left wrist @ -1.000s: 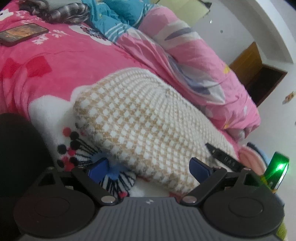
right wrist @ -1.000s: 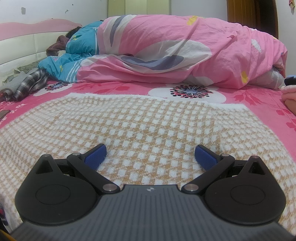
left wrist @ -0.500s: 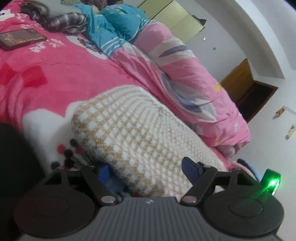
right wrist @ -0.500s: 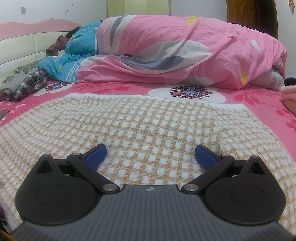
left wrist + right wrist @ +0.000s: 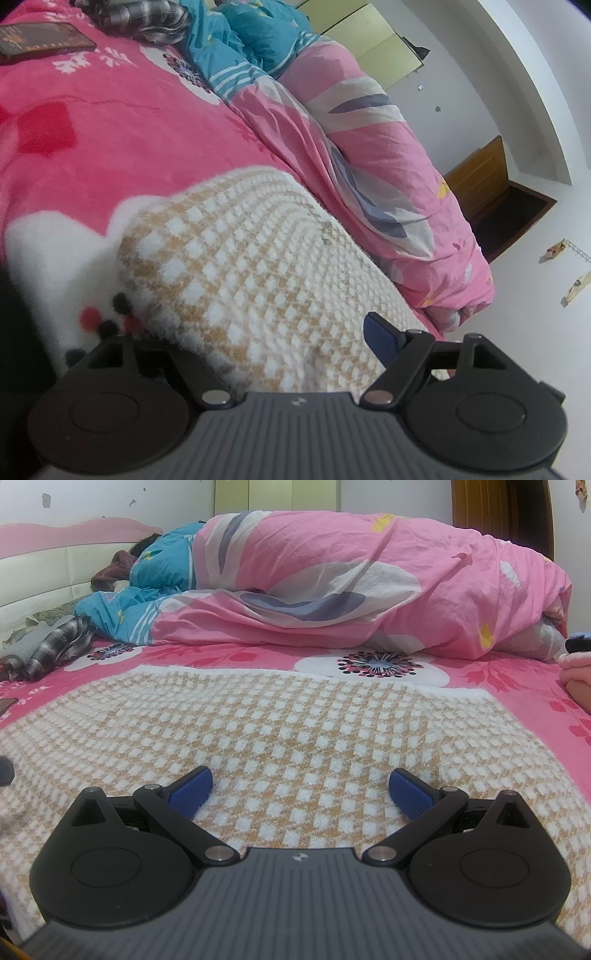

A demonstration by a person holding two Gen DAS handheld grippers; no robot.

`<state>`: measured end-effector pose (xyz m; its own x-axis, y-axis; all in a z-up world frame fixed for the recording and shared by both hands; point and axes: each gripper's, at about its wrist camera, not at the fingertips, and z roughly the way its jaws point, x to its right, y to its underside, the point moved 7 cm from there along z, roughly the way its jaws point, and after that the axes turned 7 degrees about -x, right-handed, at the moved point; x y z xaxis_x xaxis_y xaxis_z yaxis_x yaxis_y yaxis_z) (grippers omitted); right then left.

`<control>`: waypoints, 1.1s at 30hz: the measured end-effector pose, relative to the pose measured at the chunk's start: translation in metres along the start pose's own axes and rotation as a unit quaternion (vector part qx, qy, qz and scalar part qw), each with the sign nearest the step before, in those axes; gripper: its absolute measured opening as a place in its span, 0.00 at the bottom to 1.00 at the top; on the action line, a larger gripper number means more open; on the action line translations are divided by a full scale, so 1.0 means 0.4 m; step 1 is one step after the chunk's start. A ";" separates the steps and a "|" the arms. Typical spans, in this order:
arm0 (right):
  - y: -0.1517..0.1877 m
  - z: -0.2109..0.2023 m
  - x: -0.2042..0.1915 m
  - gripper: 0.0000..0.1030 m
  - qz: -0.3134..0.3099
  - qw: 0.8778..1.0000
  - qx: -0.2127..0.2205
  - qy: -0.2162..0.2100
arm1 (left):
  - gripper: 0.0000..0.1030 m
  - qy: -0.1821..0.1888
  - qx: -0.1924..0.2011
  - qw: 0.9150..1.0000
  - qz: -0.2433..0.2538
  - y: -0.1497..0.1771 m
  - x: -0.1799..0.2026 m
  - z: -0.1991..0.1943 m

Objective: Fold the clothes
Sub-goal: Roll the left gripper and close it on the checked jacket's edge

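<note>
Sweater (image 5: 295,731) on bed (image 5: 258,657), quilt (image 5: 351,590) behind

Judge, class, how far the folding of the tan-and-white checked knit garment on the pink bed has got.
Done: the tan-and-white checked knit garment lies spread flat on the pink flowered blanket.
In hand: the left gripper, jaws just closing but not yet pinching, straddles the garment's near corner, one finger tucked under it. The right gripper hovers open over the cloth.
Left: no fold shows yet, so all the folding remains.
</note>
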<state>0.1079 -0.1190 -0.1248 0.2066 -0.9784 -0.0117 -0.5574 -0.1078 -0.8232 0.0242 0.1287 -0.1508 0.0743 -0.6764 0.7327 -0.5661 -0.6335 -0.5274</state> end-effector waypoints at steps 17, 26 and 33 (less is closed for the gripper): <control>0.002 -0.001 -0.003 0.99 0.000 1.000 0.006 0.002 | 0.75 0.053 0.025 0.998 0.004 -0.035 0.013 0.053; 0.007 -0.002 -0.005 0.99 0.000 1.000 0.014 0.005 | 0.68 0.027 0.049 0.998 0.036 -0.040 0.042 0.085; 0.008 -0.003 -0.008 0.99 0.000 1.000 0.020 0.006 | 0.45 -0.026 0.044 0.996 0.071 -0.035 0.034 0.096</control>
<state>0.1046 -0.1164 -0.1266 0.1973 -0.9803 -0.0043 -0.5252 -0.1020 -0.8448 0.0645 0.1140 -0.1500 0.0424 -0.7786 0.6261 -0.5007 -0.5588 -0.6611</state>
